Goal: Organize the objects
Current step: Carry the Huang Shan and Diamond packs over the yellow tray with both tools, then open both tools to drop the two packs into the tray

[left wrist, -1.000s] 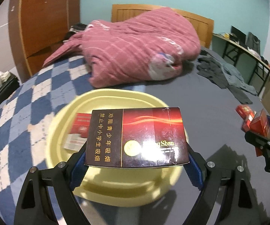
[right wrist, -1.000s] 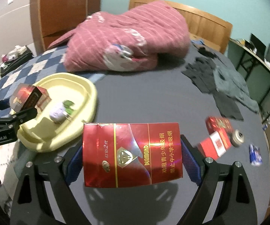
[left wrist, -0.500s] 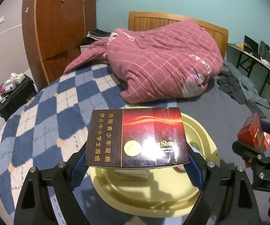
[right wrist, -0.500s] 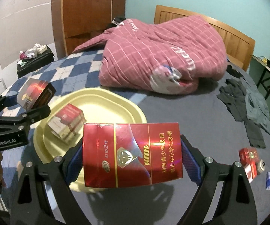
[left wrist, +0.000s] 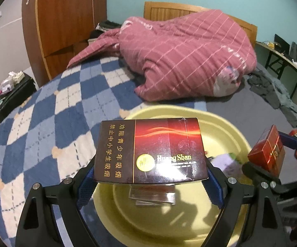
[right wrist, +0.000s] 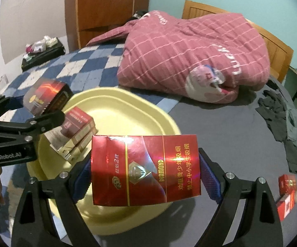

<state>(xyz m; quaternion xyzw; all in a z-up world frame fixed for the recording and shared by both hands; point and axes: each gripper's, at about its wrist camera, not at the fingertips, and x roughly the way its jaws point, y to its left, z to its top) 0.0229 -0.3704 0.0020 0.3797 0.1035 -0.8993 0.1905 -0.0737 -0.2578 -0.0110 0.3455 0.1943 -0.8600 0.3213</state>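
My left gripper [left wrist: 150,182] is shut on a dark red Huang Shan cigarette box [left wrist: 150,151] and holds it above the yellow basin [left wrist: 216,123] on the bed. My right gripper [right wrist: 145,178] is shut on a bright red Diamond cigarette box [right wrist: 145,169], held over the basin's near right rim [right wrist: 169,121]. Inside the basin lie stacked cigarette packs [right wrist: 76,131] and a small purple item [left wrist: 227,164]. Each gripper shows in the other's view, the right gripper [left wrist: 272,158] at the right and the left gripper [right wrist: 43,105] at the left.
A pink checked quilt [right wrist: 189,55] lies heaped behind the basin. Grey clothes [right wrist: 286,123] lie at the right. More red boxes [right wrist: 286,193] and small items sit on the grey sheet at the far right. A wooden wardrobe [left wrist: 63,20] stands behind the blue checked blanket [left wrist: 45,123].
Both grippers, still holding their boxes, have moved left and closer over the basin. The right gripper now hangs over the basin's rim; the loose boxes have slid to the far right.
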